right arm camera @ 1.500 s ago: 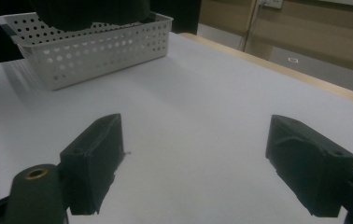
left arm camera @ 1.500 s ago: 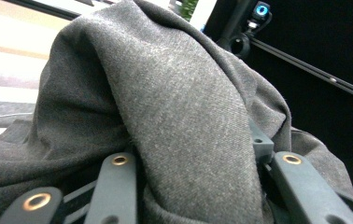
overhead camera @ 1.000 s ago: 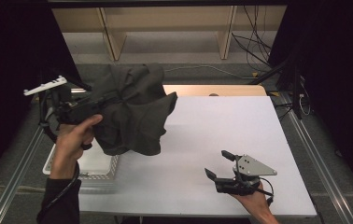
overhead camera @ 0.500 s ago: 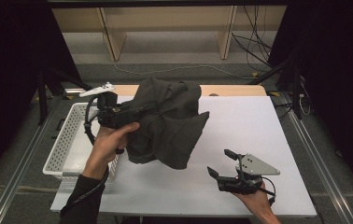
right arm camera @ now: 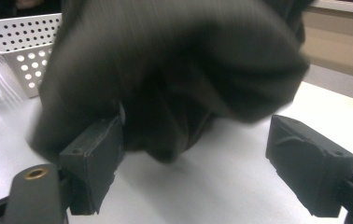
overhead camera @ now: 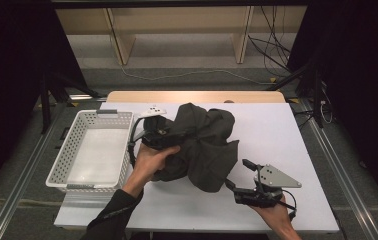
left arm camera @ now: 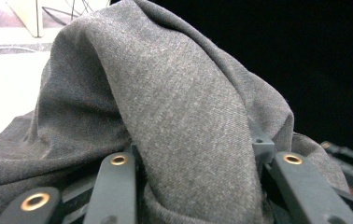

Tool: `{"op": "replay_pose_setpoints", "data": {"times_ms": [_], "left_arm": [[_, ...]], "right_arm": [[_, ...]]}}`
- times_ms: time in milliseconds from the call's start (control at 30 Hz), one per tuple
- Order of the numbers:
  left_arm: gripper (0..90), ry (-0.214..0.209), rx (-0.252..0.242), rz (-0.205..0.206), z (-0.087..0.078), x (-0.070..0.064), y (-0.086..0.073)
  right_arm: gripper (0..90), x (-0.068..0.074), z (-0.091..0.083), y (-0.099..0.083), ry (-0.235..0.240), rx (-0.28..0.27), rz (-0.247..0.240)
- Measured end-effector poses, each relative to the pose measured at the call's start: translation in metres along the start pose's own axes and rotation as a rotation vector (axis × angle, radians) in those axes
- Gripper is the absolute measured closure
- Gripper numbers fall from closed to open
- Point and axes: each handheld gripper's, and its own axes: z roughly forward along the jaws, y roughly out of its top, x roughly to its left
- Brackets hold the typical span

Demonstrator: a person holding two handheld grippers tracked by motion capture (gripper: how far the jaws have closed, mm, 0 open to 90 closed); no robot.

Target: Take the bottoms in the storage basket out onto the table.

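Note:
A dark grey garment (overhead camera: 203,145) hangs bunched over the middle of the white table (overhead camera: 277,125), carried by my left gripper (overhead camera: 158,134), which is shut on a fold of it. In the left gripper view the cloth (left arm camera: 184,121) drapes thickly between and over the jaws. My right gripper (overhead camera: 237,175) rests near the table's front right, open, its jaws pointing at the garment's lower hem. In the right gripper view the blurred cloth (right arm camera: 174,74) hangs just beyond the wide-apart fingertips (right arm camera: 95,154), with bare table between them.
A white perforated basket (overhead camera: 62,165) stands at the table's left edge, and its wall (right arm camera: 20,42) appears in the right gripper view. A wooden shelf unit (overhead camera: 177,30) stands beyond the table. Cables run on the floor at the back right.
My left gripper has carried the garment rightward from above the basket to the table's middle and lowered it. The right gripper has barely moved.

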Motion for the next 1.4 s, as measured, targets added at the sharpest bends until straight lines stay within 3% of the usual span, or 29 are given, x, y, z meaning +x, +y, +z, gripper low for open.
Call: {"op": "replay_pose_setpoints", "data": {"times_ms": [100,200,300,400,567,733,833,933,1000,1100,1200,1300,1400], "left_arm": [[57.8,0.030,0.016,0.029,0.013,-0.004,-0.010],[57.5,0.033,0.027,0.035,0.023,-0.003,-0.017],[57.3,0.054,0.010,0.037,0.026,0.002,-0.021],[57.4,0.104,-0.002,0.045,0.025,0.013,-0.020],[57.3,0.119,-0.011,-0.006,0.025,0.028,-0.022],[57.1,0.132,0.018,0.045,0.033,0.022,-0.025],[56.7,0.172,0.036,0.097,0.038,0.022,-0.024],[56.3,0.148,0.049,0.067,0.042,0.025,-0.029],[56.1,0.132,0.070,0.082,0.049,0.019,-0.035],[55.3,0.121,0.127,0.162,0.062,0.001,-0.046],[54.5,0.110,0.161,0.204,0.074,-0.014,-0.058],[54.1,0.135,0.163,0.227,0.078,-0.023,-0.060],[53.7,0.132,0.158,0.232,0.078,-0.024,-0.064]], "right_arm": [[19.8,-0.001,0.000,0.000,-0.009,0.003,0.001],[19.8,-0.001,0.000,0.000,-0.019,0.004,0.003],[19.9,-0.003,-0.001,-0.001,-0.022,0.009,0.004],[19.8,-0.003,-0.002,-0.001,-0.025,0.010,0.011],[19.7,-0.003,-0.001,-0.001,-0.027,0.013,0.016],[19.4,-0.003,-0.002,-0.001,-0.026,0.003,0.023],[19.4,-0.005,-0.006,0.001,-0.032,-0.014,0.031],[19.4,-0.007,-0.008,-0.001,-0.047,-0.005,0.032],[19.4,-0.007,-0.007,-0.001,-0.048,-0.004,0.041],[19.4,-0.007,-0.006,0.000,-0.052,0.002,0.041],[19.4,-0.007,-0.005,-0.001,-0.054,0.007,0.038],[19.4,-0.008,-0.006,-0.001,-0.058,0.004,0.040],[19.4,-0.009,-0.005,-0.001,-0.058,0.002,0.044]]}}
